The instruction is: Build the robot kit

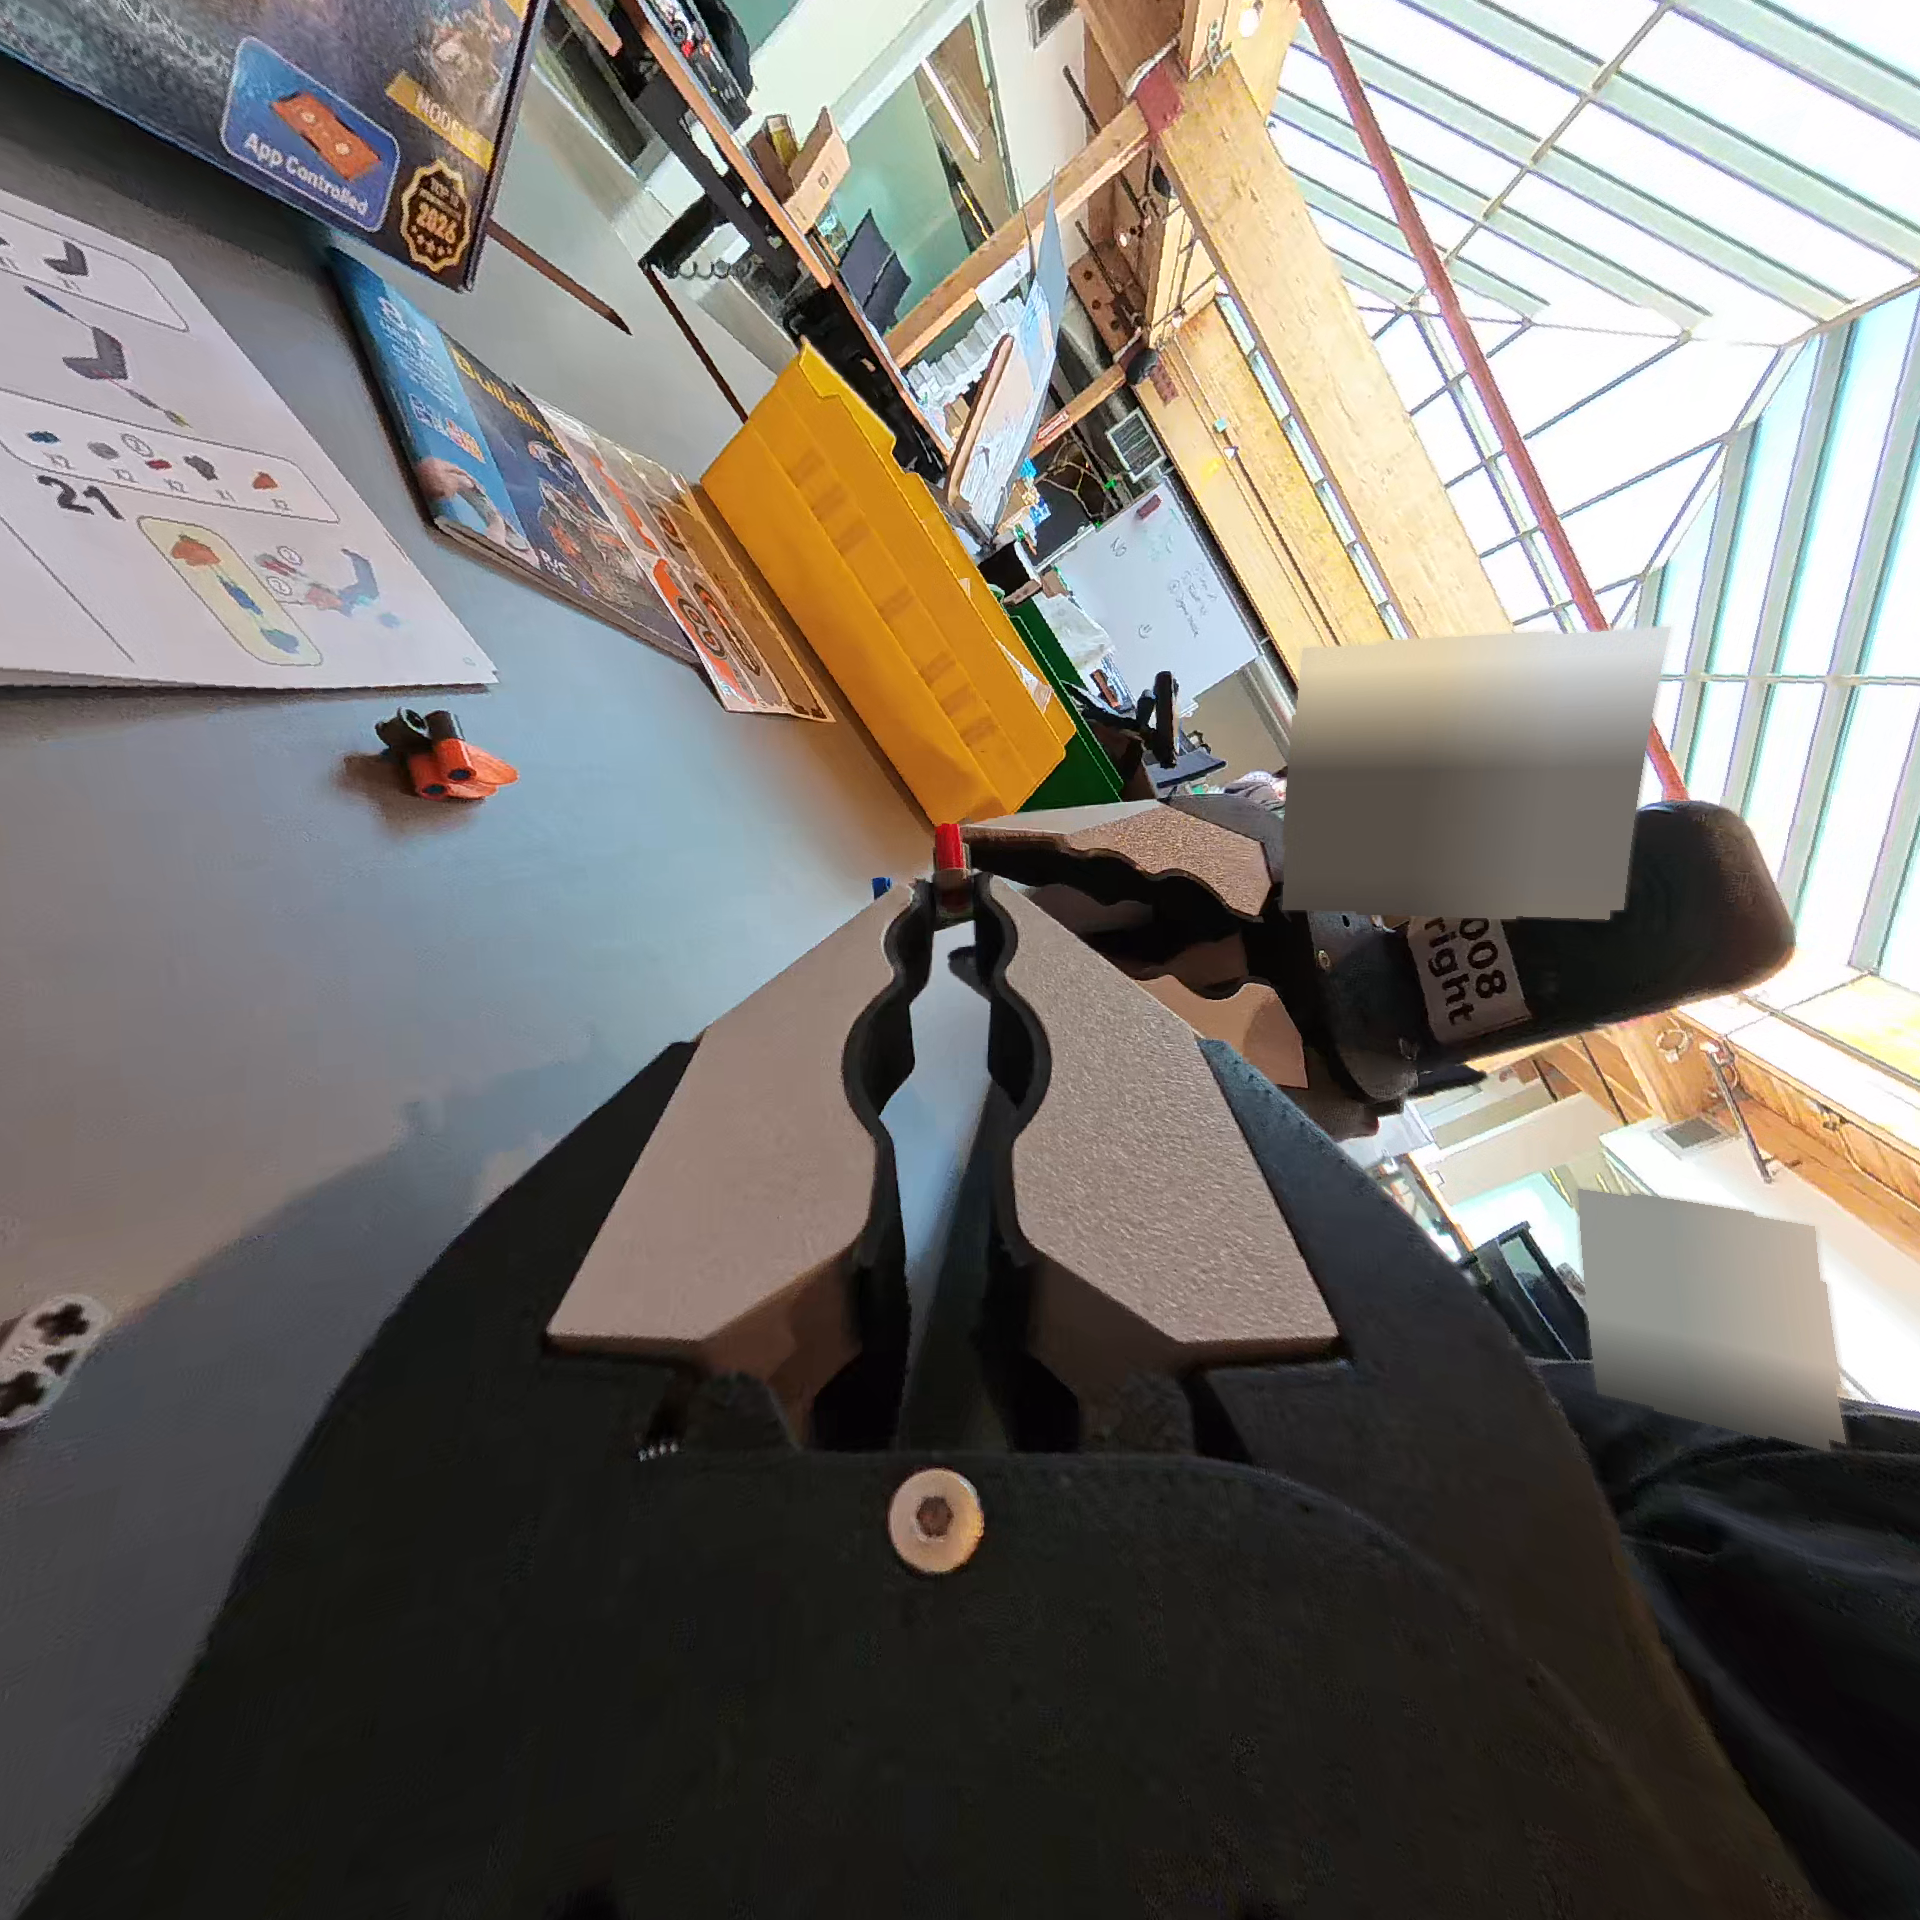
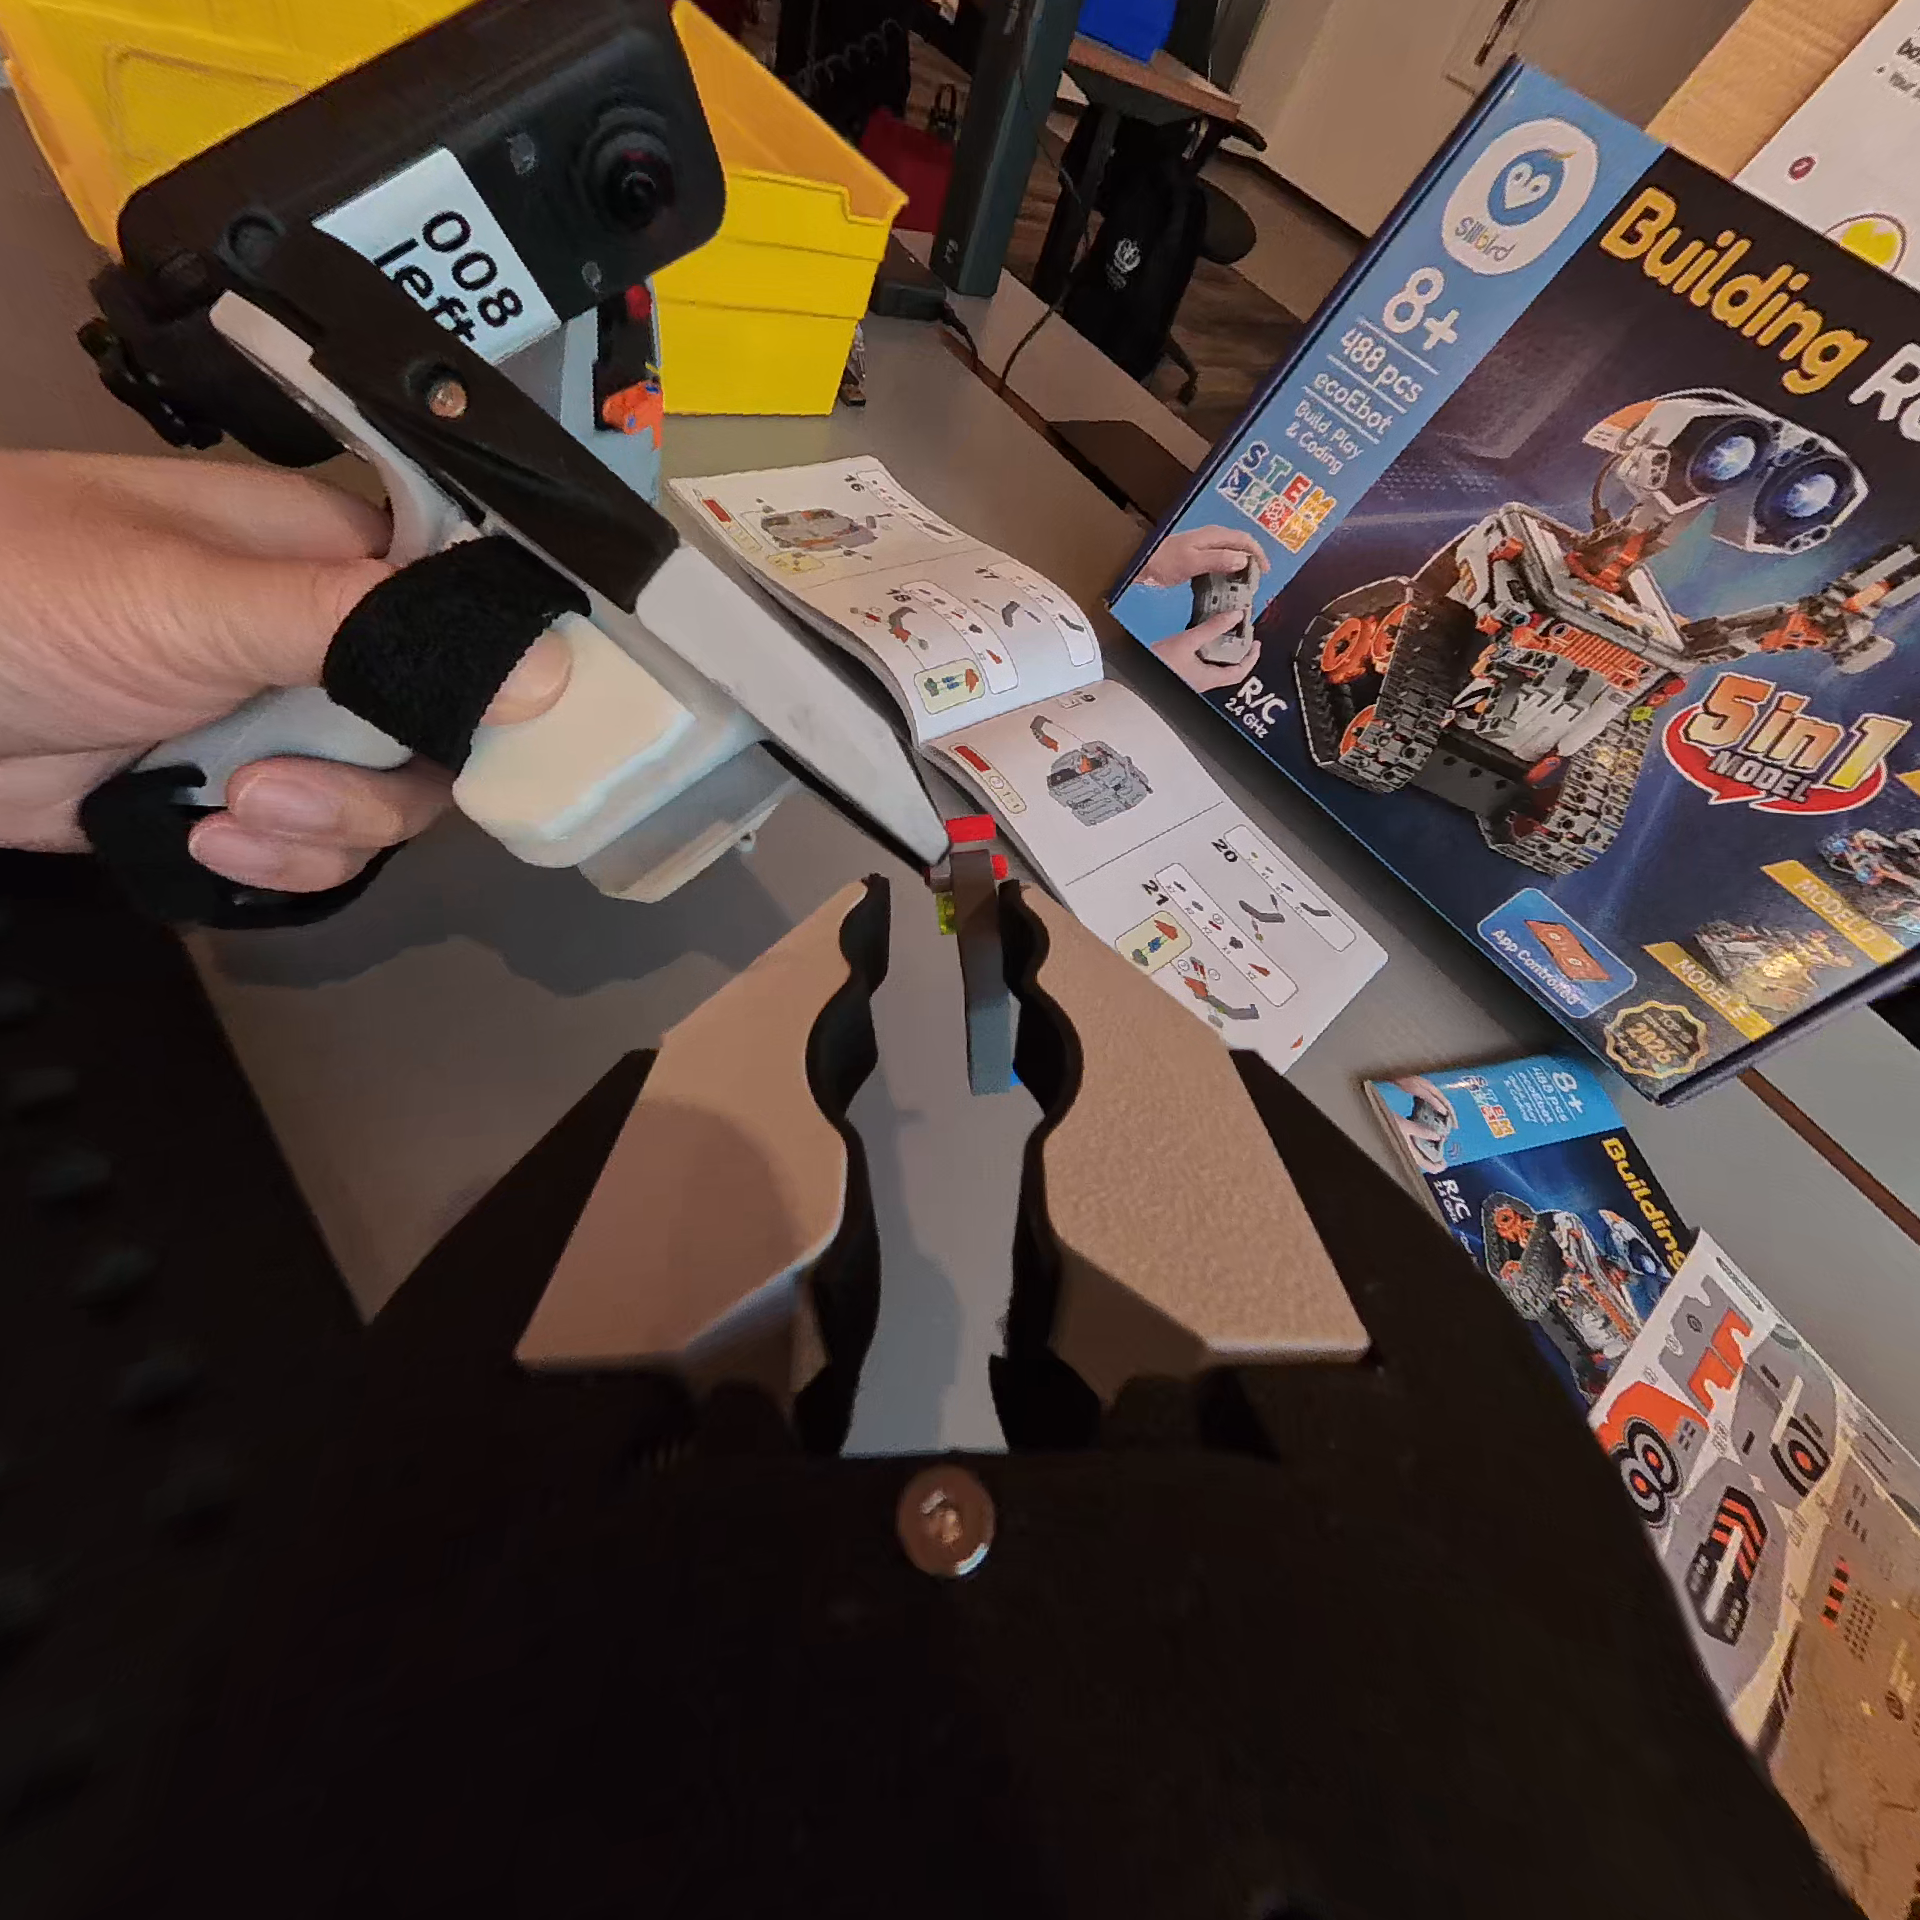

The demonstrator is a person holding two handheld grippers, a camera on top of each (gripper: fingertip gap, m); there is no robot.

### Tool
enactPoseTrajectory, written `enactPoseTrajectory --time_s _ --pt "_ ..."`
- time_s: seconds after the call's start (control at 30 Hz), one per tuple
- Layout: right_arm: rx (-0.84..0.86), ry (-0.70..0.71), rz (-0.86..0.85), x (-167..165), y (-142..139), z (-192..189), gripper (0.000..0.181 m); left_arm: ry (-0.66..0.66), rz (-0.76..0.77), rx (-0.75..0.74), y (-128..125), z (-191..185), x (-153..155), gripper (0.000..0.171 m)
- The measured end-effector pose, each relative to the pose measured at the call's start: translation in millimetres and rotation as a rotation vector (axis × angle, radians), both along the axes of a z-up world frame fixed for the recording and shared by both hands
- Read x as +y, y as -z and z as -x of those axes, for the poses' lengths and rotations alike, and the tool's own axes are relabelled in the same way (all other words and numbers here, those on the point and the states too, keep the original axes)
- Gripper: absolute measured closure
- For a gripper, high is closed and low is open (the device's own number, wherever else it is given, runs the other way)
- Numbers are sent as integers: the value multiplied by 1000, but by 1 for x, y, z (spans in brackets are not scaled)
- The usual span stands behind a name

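Note:
My left gripper (image 1: 948, 896) is shut at its tips on a small grey toy beam carrying a red peg (image 1: 948, 844). In the right wrist view the grey beam (image 2: 987, 997) hangs from the left gripper's tips (image 2: 935, 850), with the red peg (image 2: 971, 829) on top. It reaches down between the fingers of my right gripper (image 2: 940, 899). The right gripper's jaws stand apart. The beam lies against its right finger (image 2: 1143, 1143), with a gap to the left finger. Both grippers are held above the grey table (image 2: 468, 987). A hand (image 2: 156, 644) grips the left gripper's handle.
An open instruction booklet (image 2: 1039, 748) lies just beyond the grippers. A small orange and black assembly (image 1: 447, 758) and a loose grey beam (image 1: 42, 1351) lie on the table. The toy box (image 2: 1558, 571), a manual with a sticker sheet (image 2: 1662, 1351) and yellow bins (image 1: 883, 592) border the area. Only a small space, under 4 cm, lies between the two pairs of fingers.

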State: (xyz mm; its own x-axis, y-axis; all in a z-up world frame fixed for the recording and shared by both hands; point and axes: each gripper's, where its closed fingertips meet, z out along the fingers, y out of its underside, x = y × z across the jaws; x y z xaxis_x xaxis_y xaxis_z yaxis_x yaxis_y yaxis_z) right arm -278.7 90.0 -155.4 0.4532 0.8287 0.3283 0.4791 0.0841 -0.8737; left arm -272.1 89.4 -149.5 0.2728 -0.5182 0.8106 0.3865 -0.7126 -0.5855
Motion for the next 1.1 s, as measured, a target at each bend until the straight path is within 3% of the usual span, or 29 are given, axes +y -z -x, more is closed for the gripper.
enactPoseTrajectory --time_s 0.2,0.43,0.53,0.87,0.93,1.1 --pt "20 38 0 2 2 -5 168 -9 -15 11 3 -5 -1 166" --pt "-72 -44 -56 0 10 -6 168 132 51 -16 8 -5 -4 153" --pt "-81 -79 -41 -2 18 -4 169 173 64 49 19 -8 -7 166" --pt "-135 -85 -58 2 31 -11 170 175 126 46 35 -6 -3 157" --pt "-153 -95 -56 1 35 -11 170 189 120 50 36 -7 -5 165" --pt "-149 -85 -64 2 36 -10 170 174 123 60 38 -7 -5 168"
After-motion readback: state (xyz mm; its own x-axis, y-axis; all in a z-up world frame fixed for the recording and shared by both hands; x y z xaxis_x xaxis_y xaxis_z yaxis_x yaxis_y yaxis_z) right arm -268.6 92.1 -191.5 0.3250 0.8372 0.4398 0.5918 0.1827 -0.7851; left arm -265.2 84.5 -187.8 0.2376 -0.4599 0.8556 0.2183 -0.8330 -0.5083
